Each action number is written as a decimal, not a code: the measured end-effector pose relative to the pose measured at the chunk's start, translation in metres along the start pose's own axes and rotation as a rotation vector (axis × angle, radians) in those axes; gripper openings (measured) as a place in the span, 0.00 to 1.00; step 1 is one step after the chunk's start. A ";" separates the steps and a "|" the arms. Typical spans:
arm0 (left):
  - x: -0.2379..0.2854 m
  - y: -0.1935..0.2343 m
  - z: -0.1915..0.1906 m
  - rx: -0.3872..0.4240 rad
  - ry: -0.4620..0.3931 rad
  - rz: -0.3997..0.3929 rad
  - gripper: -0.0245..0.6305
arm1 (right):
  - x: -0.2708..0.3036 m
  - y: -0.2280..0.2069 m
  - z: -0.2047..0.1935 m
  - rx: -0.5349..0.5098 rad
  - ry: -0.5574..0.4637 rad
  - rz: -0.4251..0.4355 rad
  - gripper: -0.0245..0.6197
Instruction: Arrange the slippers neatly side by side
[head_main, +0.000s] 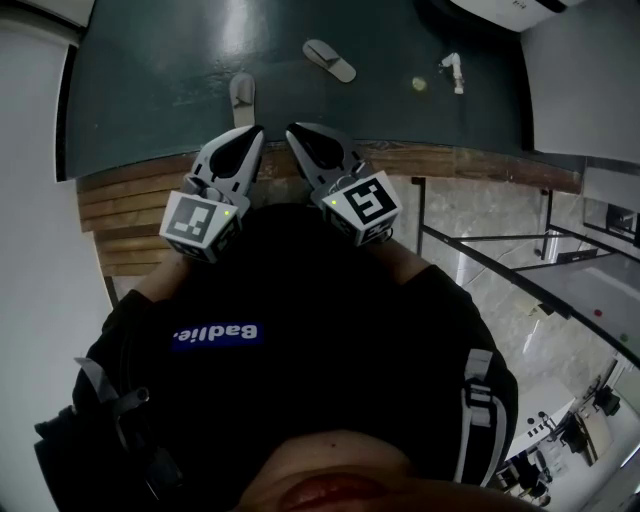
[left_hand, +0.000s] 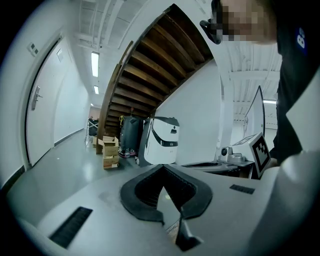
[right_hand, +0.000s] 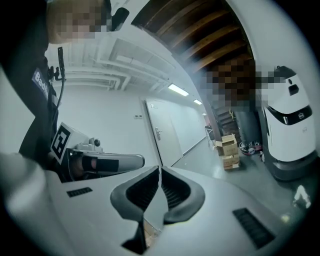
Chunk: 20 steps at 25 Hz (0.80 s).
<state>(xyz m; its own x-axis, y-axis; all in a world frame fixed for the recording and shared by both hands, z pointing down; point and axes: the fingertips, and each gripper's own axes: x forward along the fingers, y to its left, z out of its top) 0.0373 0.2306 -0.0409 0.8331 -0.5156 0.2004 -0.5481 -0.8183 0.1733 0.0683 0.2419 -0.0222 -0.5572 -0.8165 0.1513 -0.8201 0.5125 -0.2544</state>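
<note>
Dark green floor (head_main: 150, 90) held near pale flat slipper (head_main: 242, 97) and far pale flat slipper (head_main: 330, 60), well apart. Probably light, floppy; pinch side edge. Left hand-held gripper (head_main: 254, 131), right hand-held gripper (head_main: 294, 130) were closed, empty.

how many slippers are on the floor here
2. The near slipper lies on the dark floor just beyond the left gripper. The far slipper lies angled, further out and to the right. Others may be hidden outside the view.
</note>
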 end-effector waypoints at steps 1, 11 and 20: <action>0.004 -0.003 -0.001 0.003 0.004 0.011 0.04 | -0.002 -0.004 -0.001 0.002 0.002 0.009 0.04; 0.010 -0.005 0.003 0.033 0.013 0.124 0.04 | 0.003 -0.014 -0.012 -0.051 0.064 0.124 0.04; 0.002 0.040 0.007 -0.011 -0.015 0.112 0.04 | 0.048 0.003 -0.016 -0.114 0.130 0.148 0.10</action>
<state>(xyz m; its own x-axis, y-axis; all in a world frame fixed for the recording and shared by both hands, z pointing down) 0.0173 0.1956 -0.0403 0.7676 -0.6075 0.2043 -0.6385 -0.7525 0.1614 0.0365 0.2082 -0.0007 -0.6785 -0.6930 0.2437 -0.7336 0.6570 -0.1740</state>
